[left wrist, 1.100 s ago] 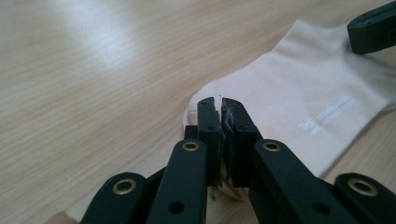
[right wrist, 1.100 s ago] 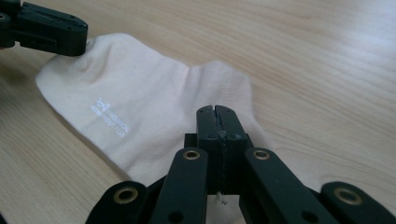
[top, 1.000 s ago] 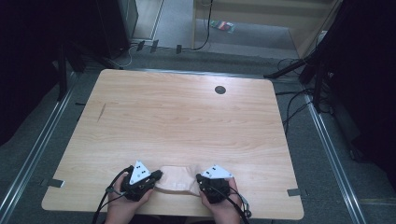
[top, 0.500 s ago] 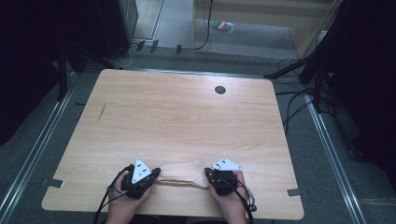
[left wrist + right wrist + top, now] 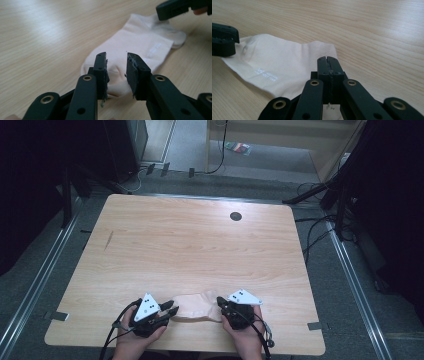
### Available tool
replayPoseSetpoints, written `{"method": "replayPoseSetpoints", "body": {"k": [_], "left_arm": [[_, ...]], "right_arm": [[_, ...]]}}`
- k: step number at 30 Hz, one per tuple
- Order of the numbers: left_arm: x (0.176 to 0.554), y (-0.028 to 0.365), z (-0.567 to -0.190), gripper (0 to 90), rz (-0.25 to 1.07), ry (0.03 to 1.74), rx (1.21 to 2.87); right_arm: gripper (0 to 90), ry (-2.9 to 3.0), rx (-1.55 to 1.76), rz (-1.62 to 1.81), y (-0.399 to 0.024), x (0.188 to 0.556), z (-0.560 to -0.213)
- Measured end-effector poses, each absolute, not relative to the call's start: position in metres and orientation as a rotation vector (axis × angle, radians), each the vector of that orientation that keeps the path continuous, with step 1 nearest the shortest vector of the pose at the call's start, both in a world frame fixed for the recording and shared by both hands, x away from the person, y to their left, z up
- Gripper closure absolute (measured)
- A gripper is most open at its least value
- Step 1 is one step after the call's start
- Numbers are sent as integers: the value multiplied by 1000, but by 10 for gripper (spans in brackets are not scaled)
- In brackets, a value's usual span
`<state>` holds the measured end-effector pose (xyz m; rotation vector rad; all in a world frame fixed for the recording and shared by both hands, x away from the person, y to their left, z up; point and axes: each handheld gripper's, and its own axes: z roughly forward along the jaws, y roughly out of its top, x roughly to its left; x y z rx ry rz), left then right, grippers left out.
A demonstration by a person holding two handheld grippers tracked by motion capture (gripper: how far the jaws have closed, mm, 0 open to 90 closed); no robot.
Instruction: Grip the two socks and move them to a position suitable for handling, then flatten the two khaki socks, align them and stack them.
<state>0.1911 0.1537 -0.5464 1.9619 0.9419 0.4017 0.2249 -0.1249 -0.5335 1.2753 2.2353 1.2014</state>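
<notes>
A pale peach sock lies flat near the wooden table's front edge, between my two grippers. My left gripper is at the sock's left end. In the left gripper view its jaws have just been opening and stand a little apart. The sock lies under and beyond them, and the pads do not press on it. My right gripper is at the sock's right end. Its jaws are shut tight on the edge of the sock.
The table stretches bare beyond the sock, with a dark round hole at the back right and a short dark mark at the left. Both hands sit close to the front edge. Cables lie on the floor at the right.
Half a second ago the sock was pulled into a thin strip between the grippers. Now the right gripper has come back left, the sock lies slack and wider, and the left jaws have parted.
</notes>
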Motion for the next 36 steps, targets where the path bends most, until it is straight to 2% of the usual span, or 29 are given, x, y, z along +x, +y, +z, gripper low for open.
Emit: {"method": "replayPoseSetpoints", "body": {"k": [3, 11, 15, 18, 24, 28, 36], "left_arm": [[193, 149, -553, 720, 418, 951, 2042], [190, 142, -553, 759, 536, 911, 2121], [192, 143, -553, 784, 513, 924, 2112], [196, 149, -553, 795, 418, 955, 2065], [202, 169, -548, 809, 279, 999, 1883], [202, 174, -545, 894, 291, 1008, 1877], [203, 181, -542, 900, 303, 1042, 1854]], "right_arm": [[900, 2267, 1262, 1177, -119, 228, -538], [900, 2287, 1320, 1107, -121, 236, -545], [900, 2286, 1323, 1089, -122, 237, -545], [900, 2289, 1334, 1123, -124, 237, -545], [900, 2222, 1343, 1274, -133, 234, -535], [900, 2205, 1333, 1295, -141, 230, -529], [900, 2258, 1318, 1252, -140, 213, -528]]}}
